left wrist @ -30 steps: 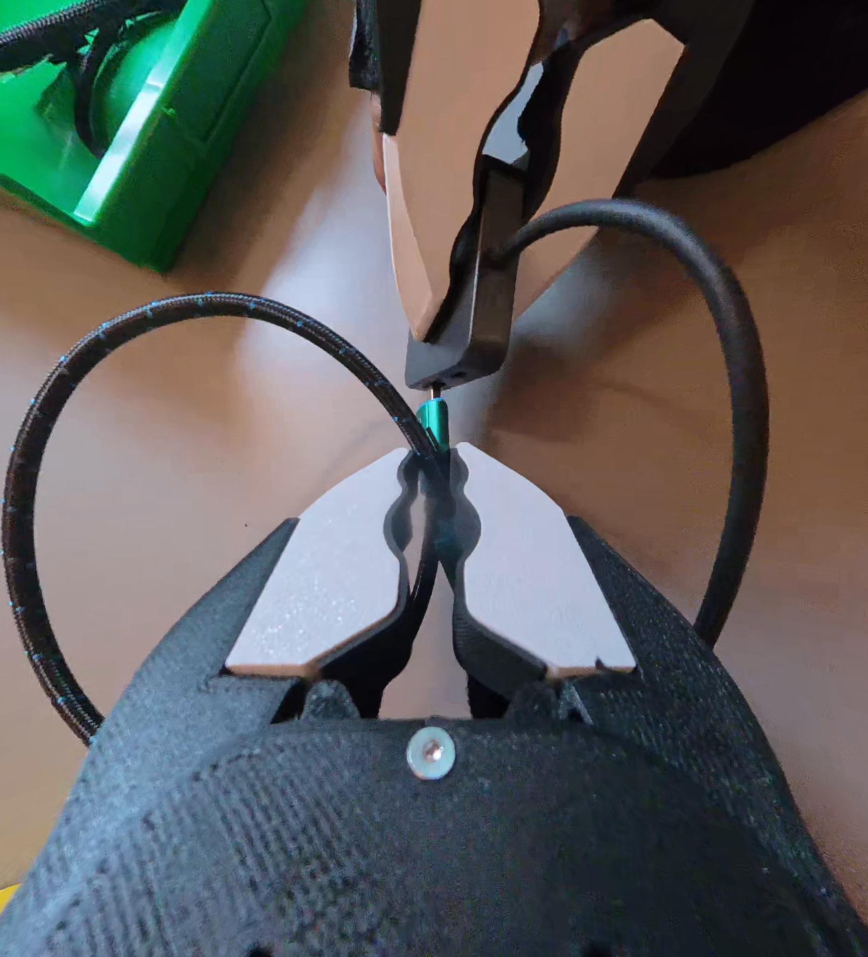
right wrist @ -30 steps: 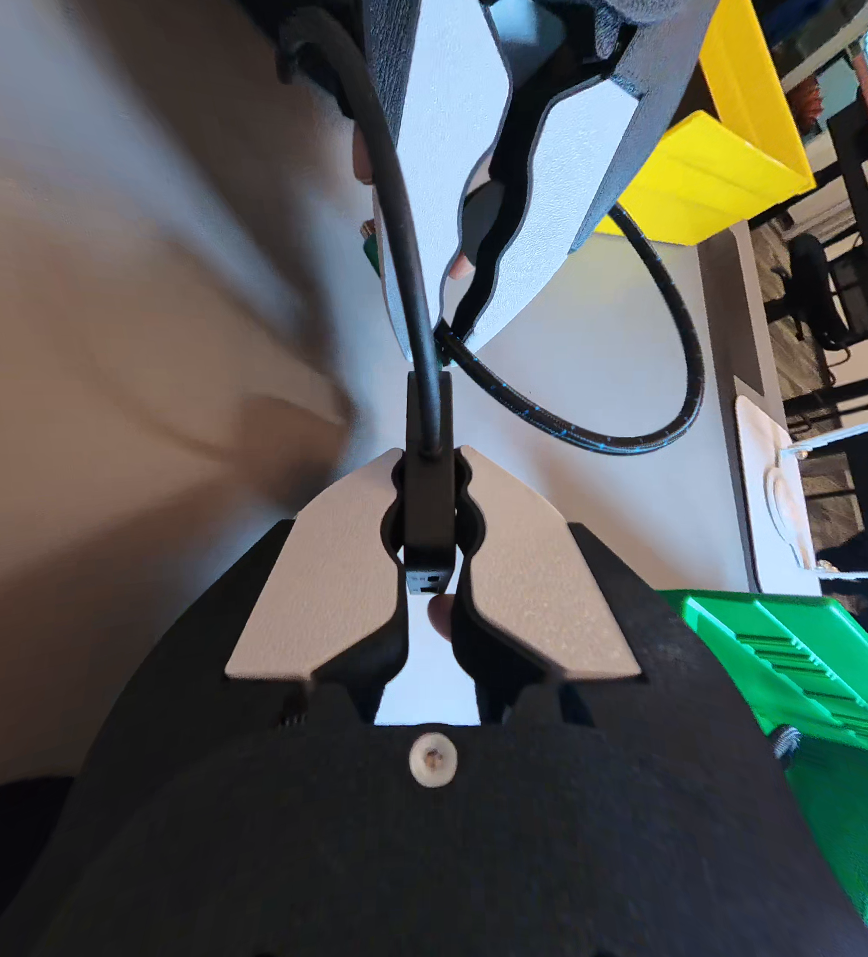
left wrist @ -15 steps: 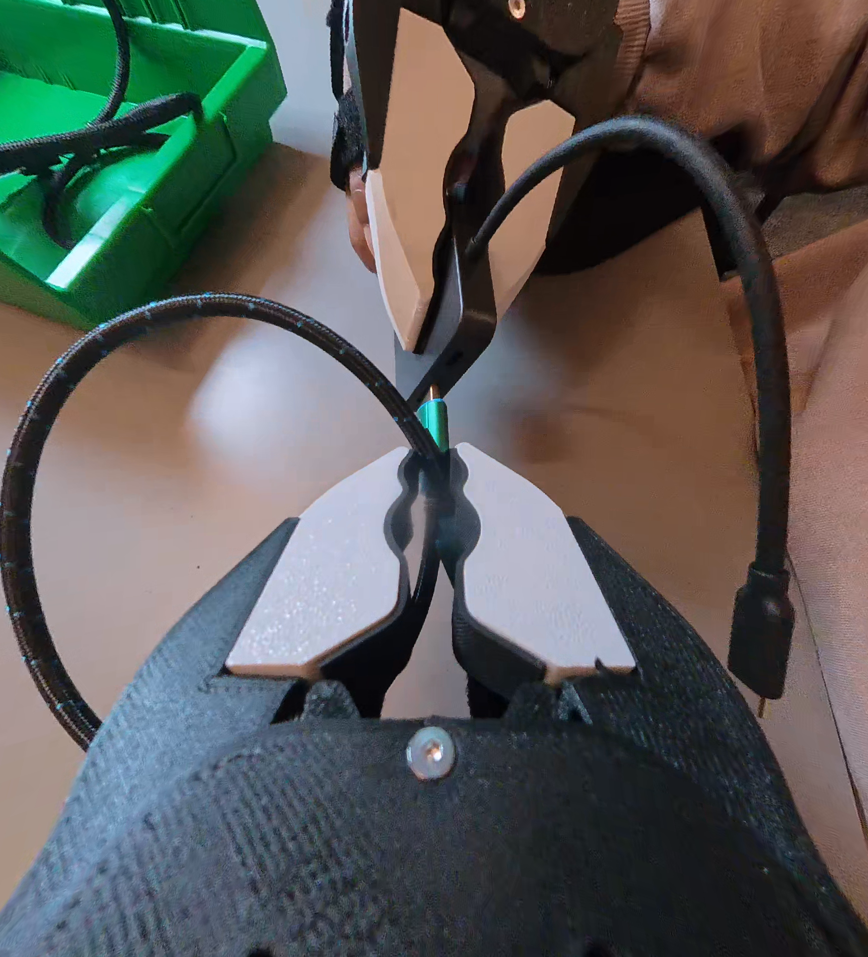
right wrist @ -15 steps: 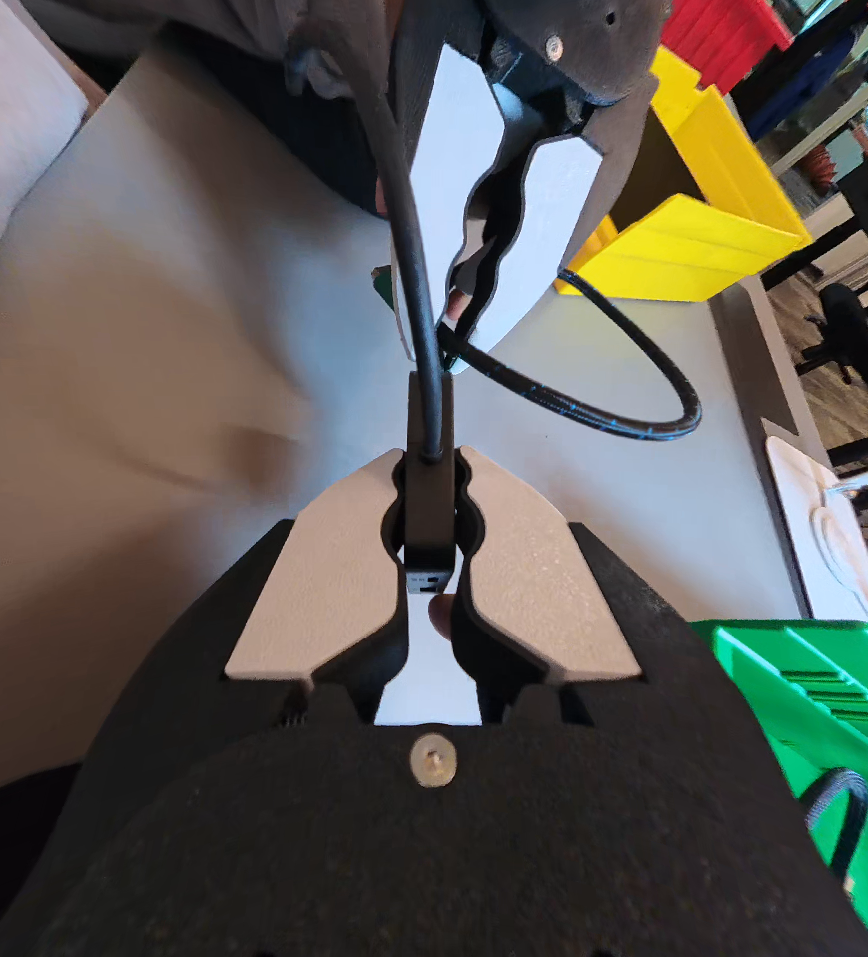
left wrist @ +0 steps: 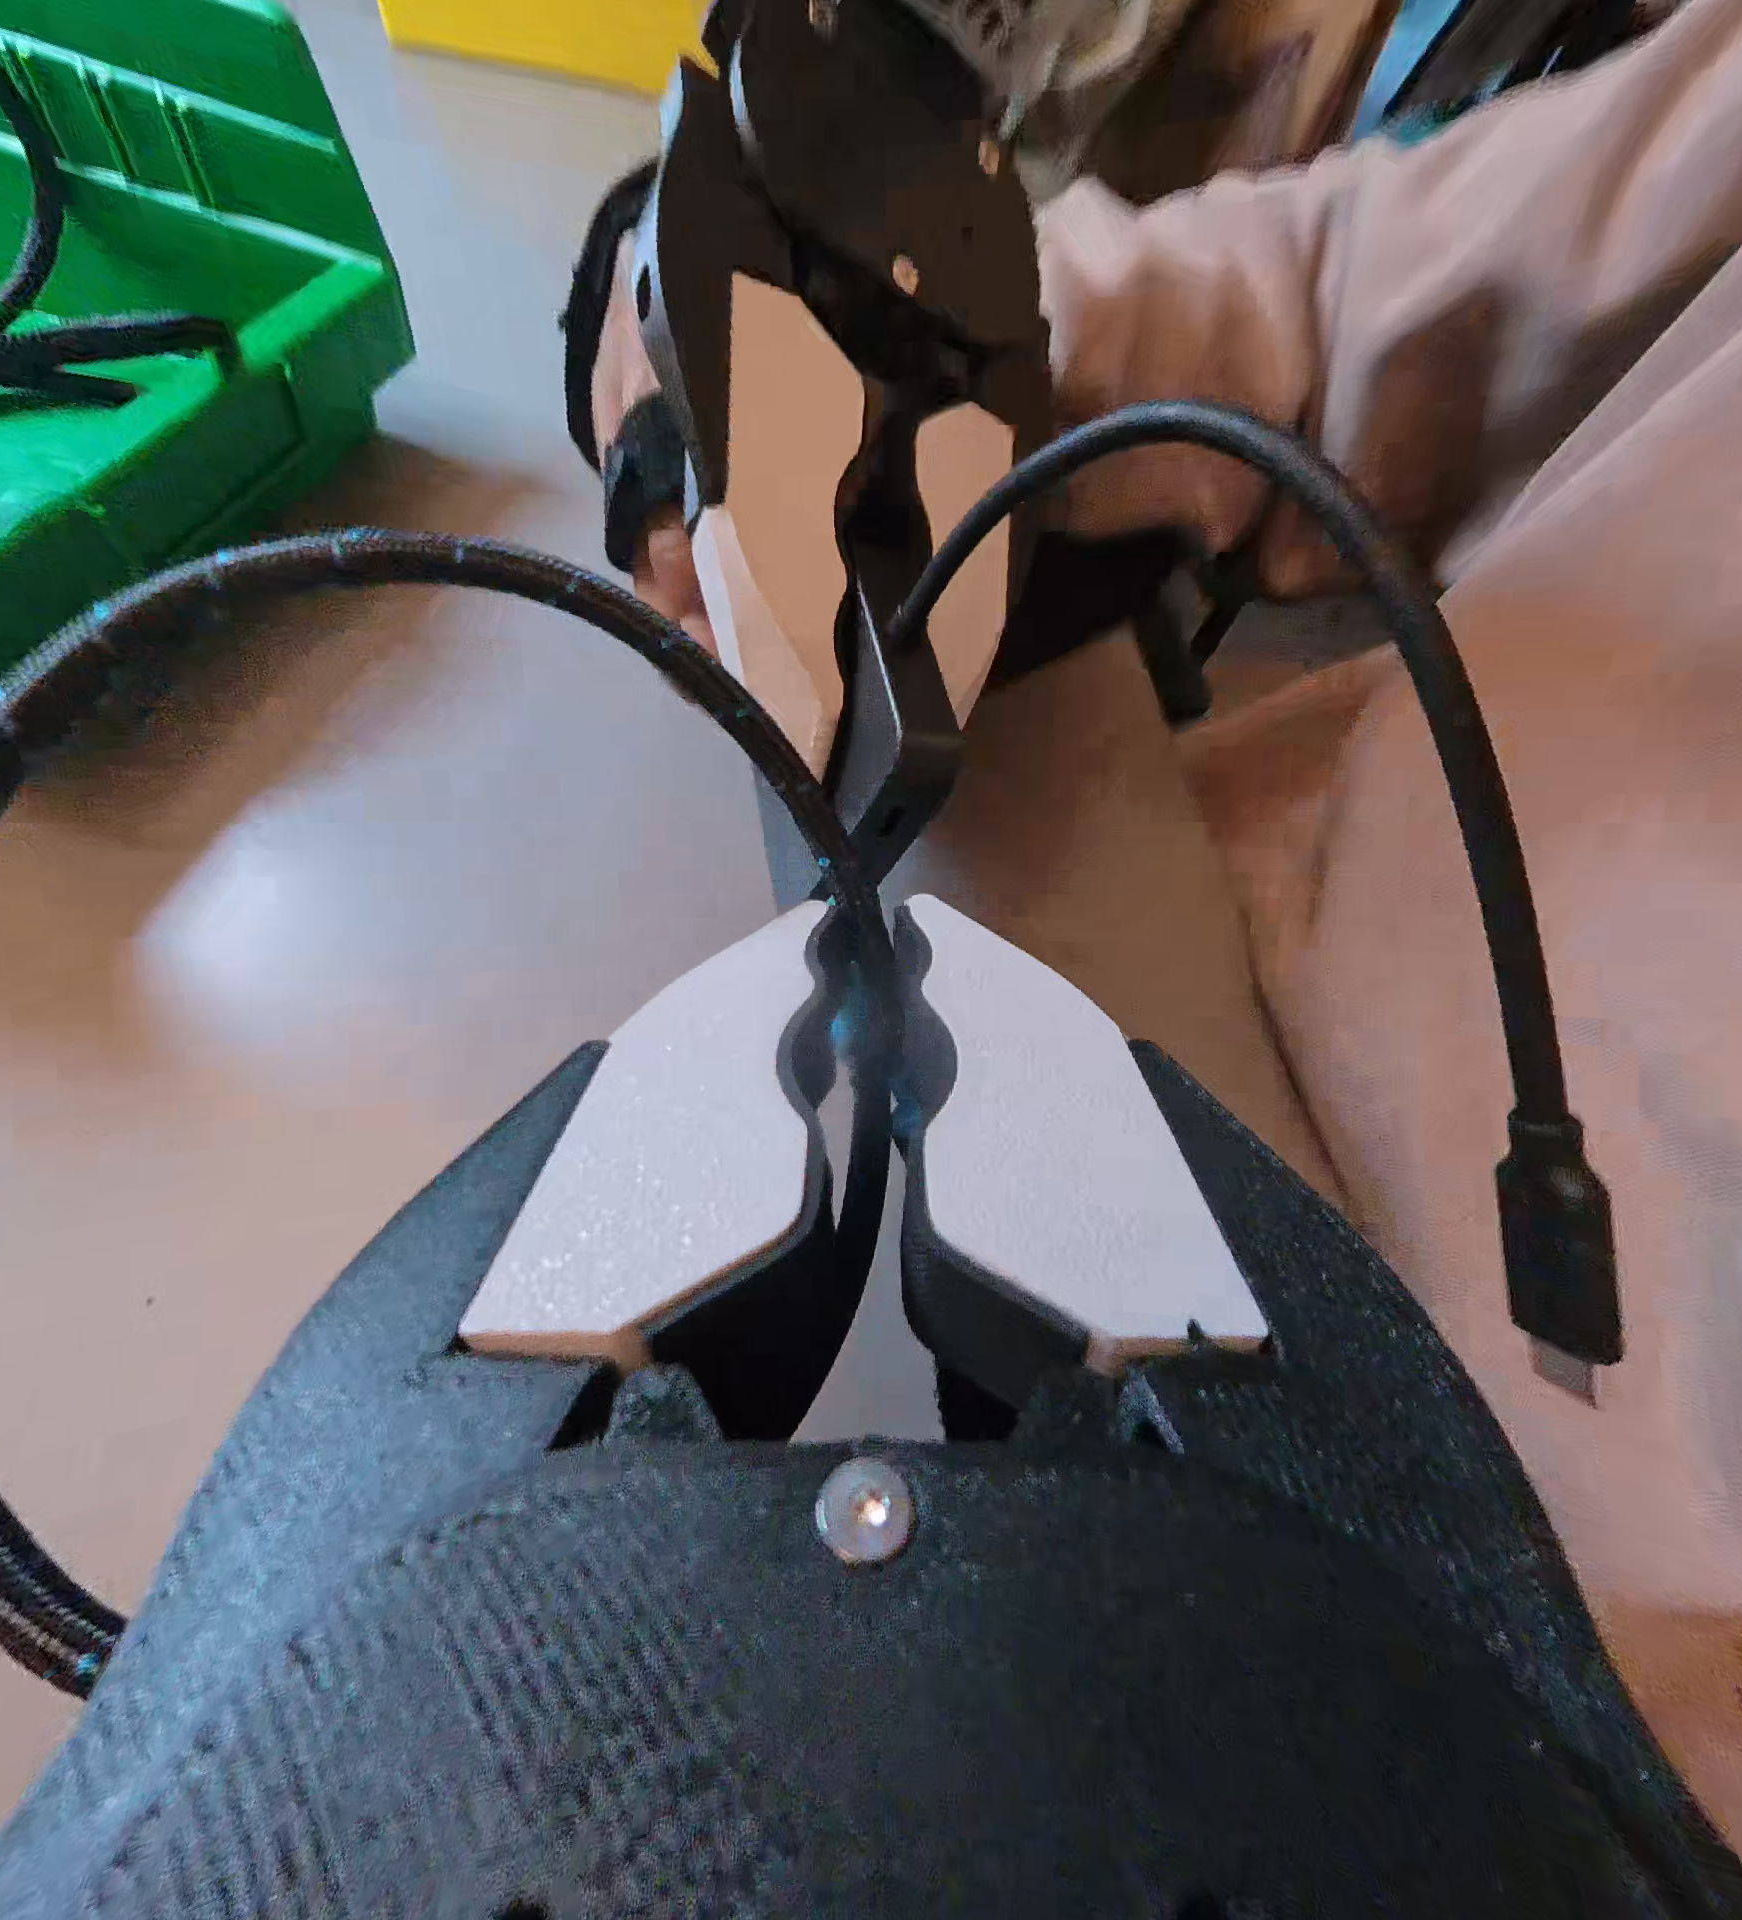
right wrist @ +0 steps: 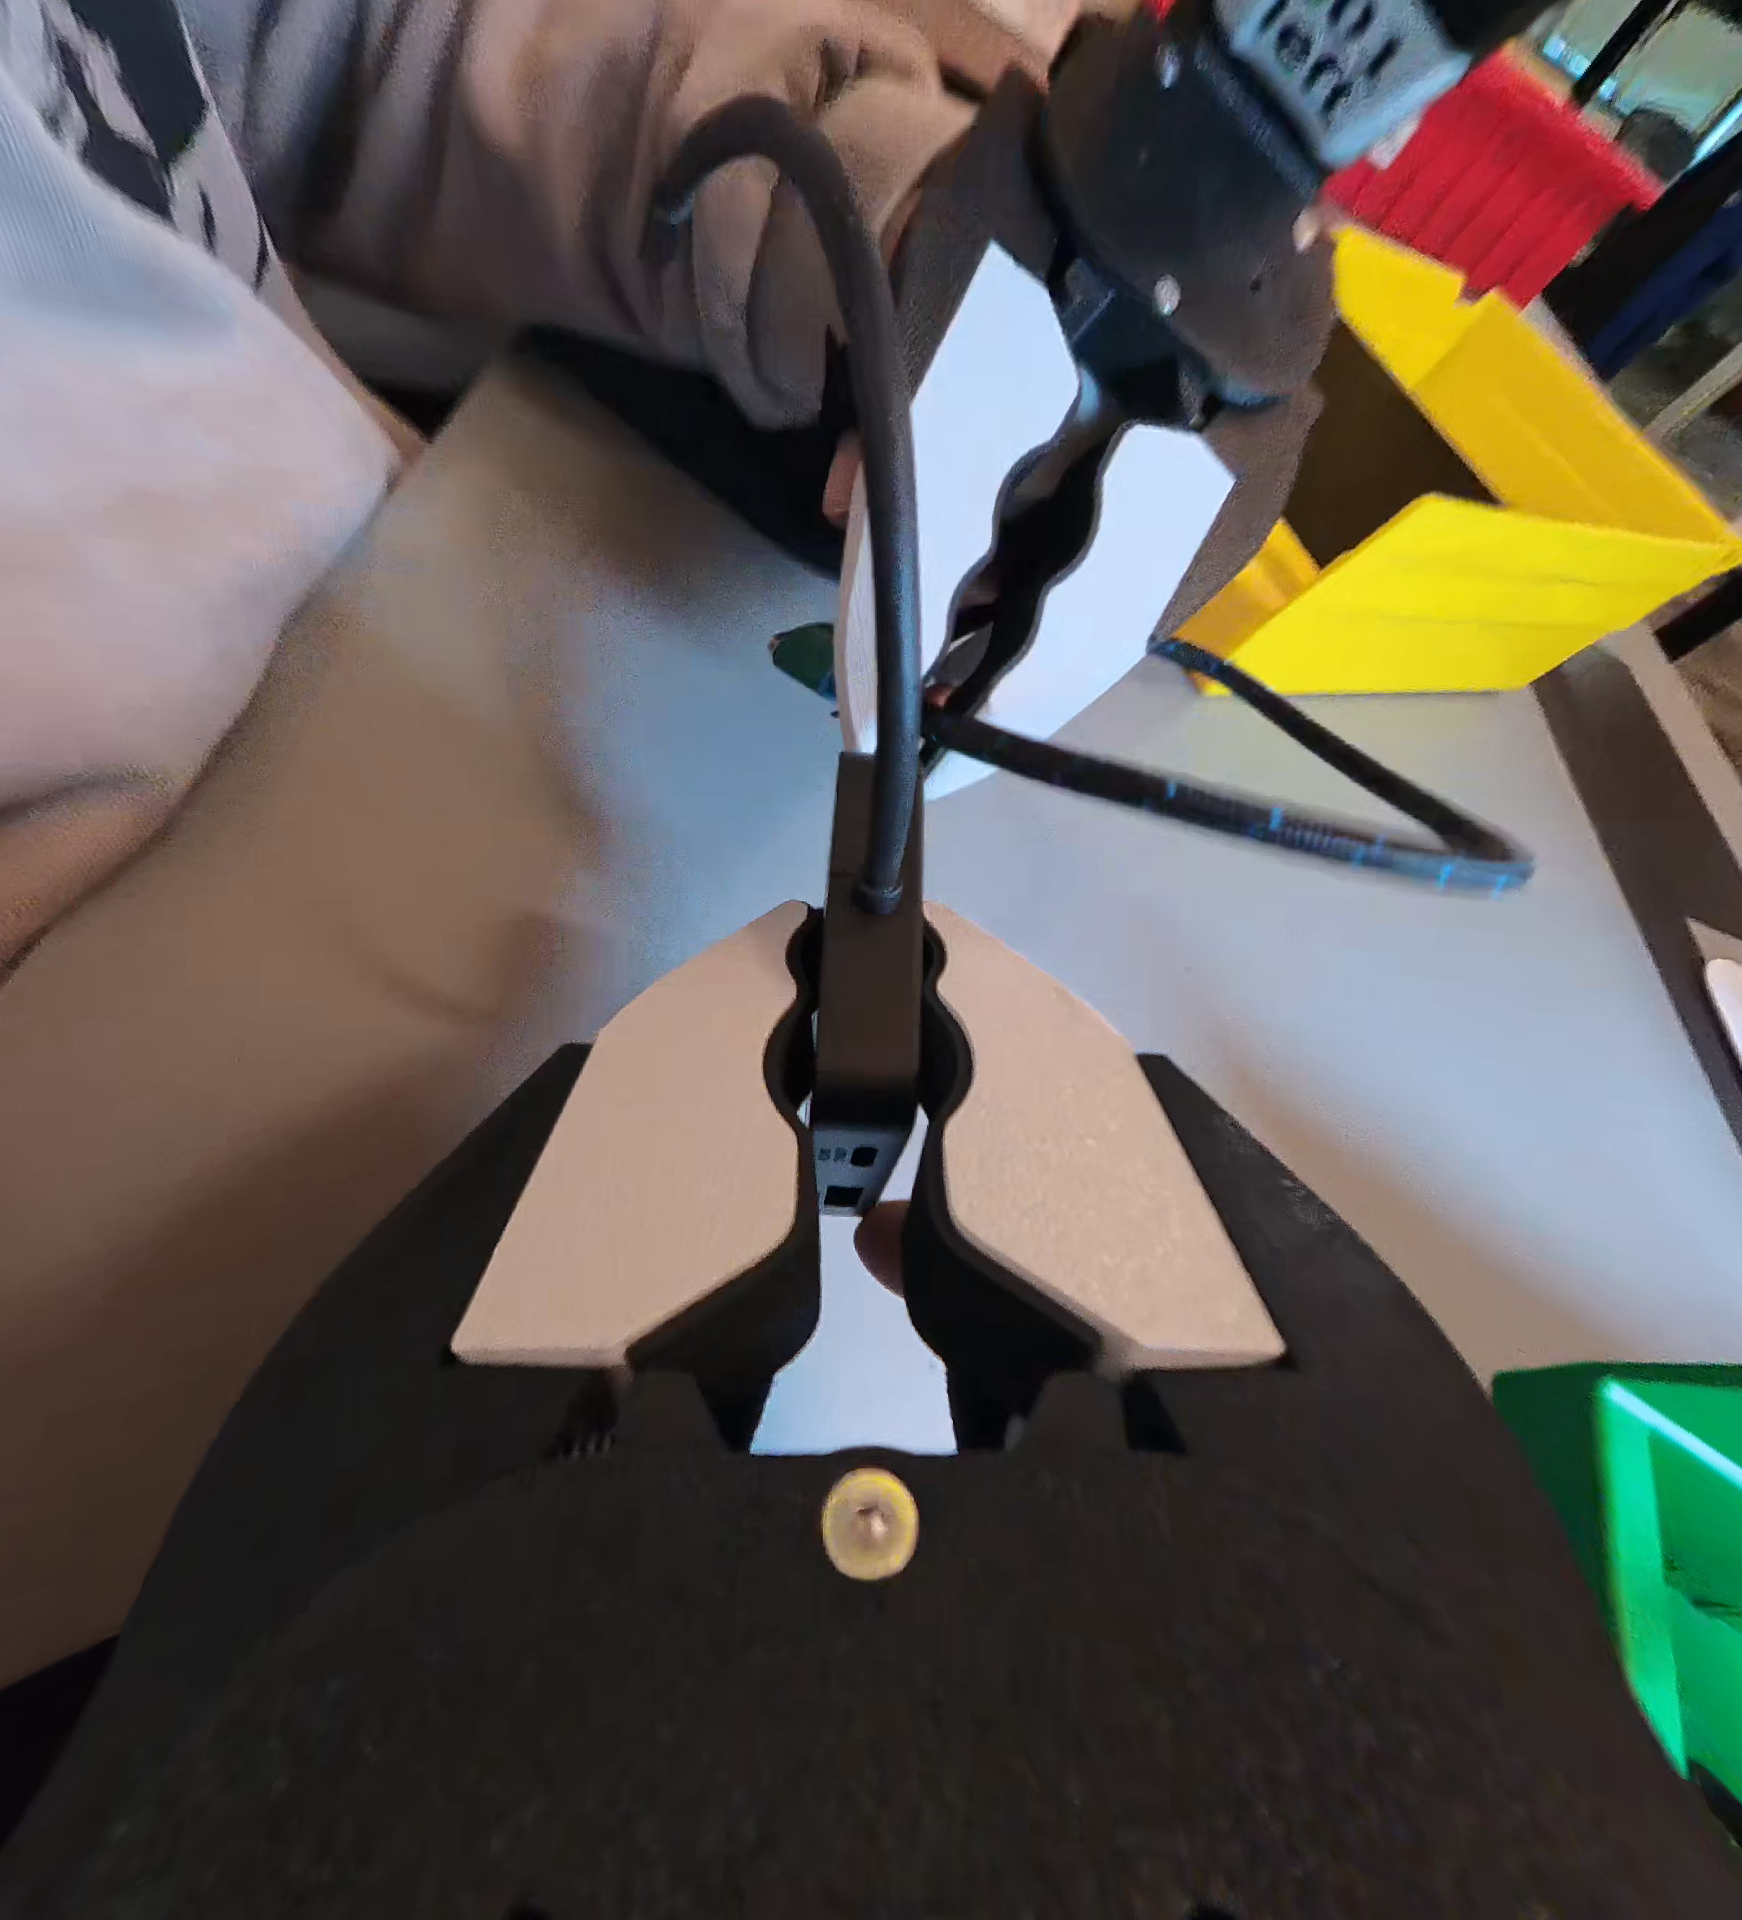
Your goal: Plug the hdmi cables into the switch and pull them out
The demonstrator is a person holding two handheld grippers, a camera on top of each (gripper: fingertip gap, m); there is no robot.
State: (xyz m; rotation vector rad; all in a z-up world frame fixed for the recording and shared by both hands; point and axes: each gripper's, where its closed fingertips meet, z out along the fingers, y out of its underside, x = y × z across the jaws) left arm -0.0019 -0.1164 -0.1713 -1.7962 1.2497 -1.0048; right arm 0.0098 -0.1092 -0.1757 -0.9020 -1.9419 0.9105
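Observation:
My left gripper (left wrist: 862, 914) is shut on a black braided cable (left wrist: 379, 551) that loops out to the left. Its green plug (right wrist: 805, 660) shows only in the right wrist view, close to the switch's far end; I cannot tell whether they touch. My right gripper (right wrist: 867, 909) is shut on the slim black switch (right wrist: 862, 1018), with ports showing at its near end. The switch (left wrist: 898, 748) points at my left fingertips. Its smooth black cable (left wrist: 1366, 540) arcs right and ends in a loose plug (left wrist: 1558, 1247). Both grippers face each other above the table.
A green bin (left wrist: 119, 364) holding more cables stands at the left, and also shows in the right wrist view (right wrist: 1729, 1558). A yellow bin (right wrist: 1469, 582) stands behind the left gripper, with a red bin (right wrist: 1490, 177) beyond. A person's sleeve (left wrist: 1469, 312) fills the right. The tabletop (left wrist: 327, 883) lies below. Only a small space, under 4 cm, lies between the two pairs of fingers.
Both views have tilted up and show more of the sleeves and bins. The switch's end has come closer to my left fingertips. The green plug tip is now hidden in the left view.

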